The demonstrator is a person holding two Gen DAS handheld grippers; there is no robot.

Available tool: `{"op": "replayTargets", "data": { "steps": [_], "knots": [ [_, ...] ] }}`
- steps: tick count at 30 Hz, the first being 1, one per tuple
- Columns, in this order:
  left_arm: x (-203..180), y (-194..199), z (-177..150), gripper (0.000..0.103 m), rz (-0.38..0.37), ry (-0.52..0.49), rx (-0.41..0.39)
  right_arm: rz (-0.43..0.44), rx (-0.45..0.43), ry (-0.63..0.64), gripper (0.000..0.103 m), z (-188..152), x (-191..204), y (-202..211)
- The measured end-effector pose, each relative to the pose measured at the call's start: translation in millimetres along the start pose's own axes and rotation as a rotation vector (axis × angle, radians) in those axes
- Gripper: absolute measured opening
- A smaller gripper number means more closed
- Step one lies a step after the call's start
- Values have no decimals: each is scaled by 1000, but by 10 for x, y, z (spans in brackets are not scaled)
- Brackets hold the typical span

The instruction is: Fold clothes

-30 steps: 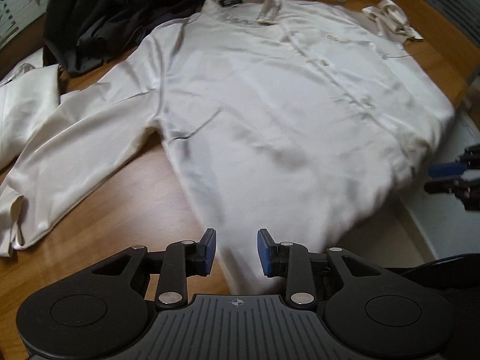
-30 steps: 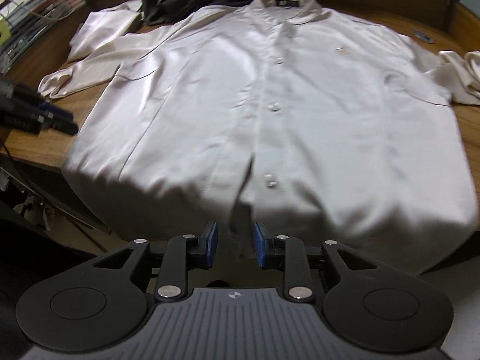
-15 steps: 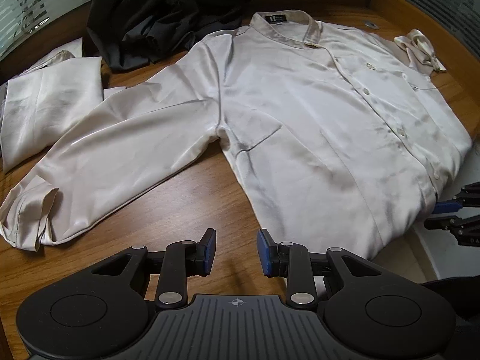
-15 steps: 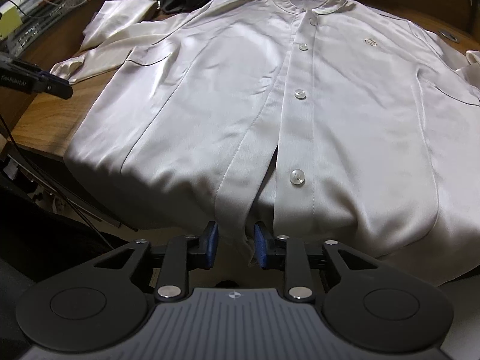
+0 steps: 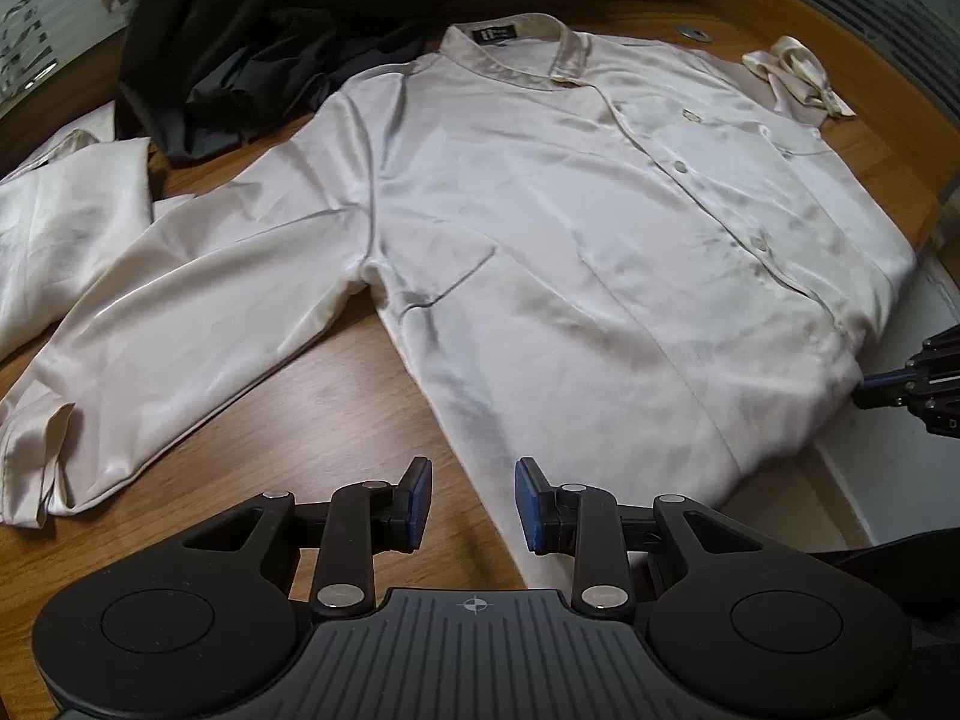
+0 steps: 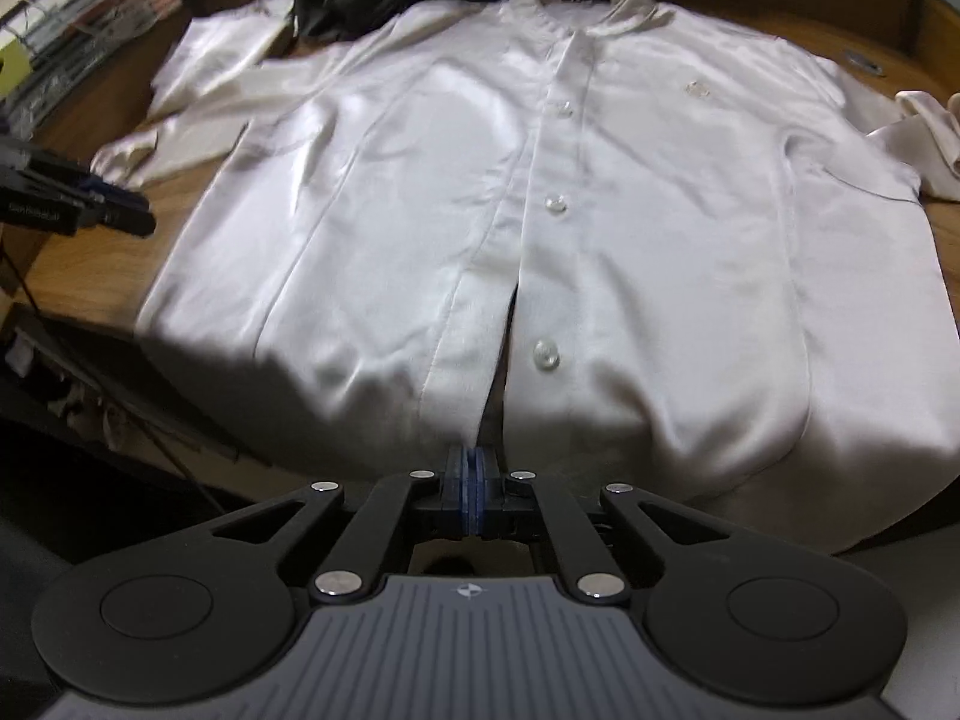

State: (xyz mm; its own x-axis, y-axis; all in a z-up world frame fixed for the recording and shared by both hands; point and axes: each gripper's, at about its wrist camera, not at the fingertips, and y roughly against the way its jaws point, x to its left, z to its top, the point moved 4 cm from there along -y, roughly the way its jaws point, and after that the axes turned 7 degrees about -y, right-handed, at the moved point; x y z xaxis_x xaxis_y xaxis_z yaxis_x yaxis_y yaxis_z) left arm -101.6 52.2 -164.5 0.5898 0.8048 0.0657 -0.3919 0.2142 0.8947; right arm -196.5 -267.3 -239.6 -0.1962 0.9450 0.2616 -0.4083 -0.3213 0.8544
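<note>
Wooden, curved worktop carries everything, and most of it is covered by a cream satin button-front shirt spread face up. Its collar points toward the far edge and its hem droops over the near edge, so the long axis runs from far edge to near edge, straight along the line of both tools. One long sleeve trails out toward the left edge; the other is bunched by the right edge. A heap of dark grey clothing sits at the far left corner, with a second pale satin garment lying beside it.

Right claw is pressed together at the hem where the two front panels part, and looks to be pinching the placket edge there, though the cloth between the pads is hard to make out. Left claw hangs with its blue pads apart above the near edge, at the shirt's left side seam, gripping nothing.

My reading: the hem lies directly ahead of both claws, the right one nearer its middle, so any fold toward the collar would be led from there.
</note>
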Motion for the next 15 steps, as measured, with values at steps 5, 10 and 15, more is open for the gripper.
{"op": "replayTargets", "data": {
  "steps": [5, 10, 15],
  "knots": [
    [-99, 4, 35, 35, -2, -55, -9, -83, -9, 22, 8, -44, 54, -82],
    [-133, 12, 28, 35, -2, -75, -9, -167, -18, 45, 43, -88, 108, -162],
    [-136, 14, 23, 36, -2, -83, -10, -241, -9, 26, 25, -108, 123, -325]
  ]
}}
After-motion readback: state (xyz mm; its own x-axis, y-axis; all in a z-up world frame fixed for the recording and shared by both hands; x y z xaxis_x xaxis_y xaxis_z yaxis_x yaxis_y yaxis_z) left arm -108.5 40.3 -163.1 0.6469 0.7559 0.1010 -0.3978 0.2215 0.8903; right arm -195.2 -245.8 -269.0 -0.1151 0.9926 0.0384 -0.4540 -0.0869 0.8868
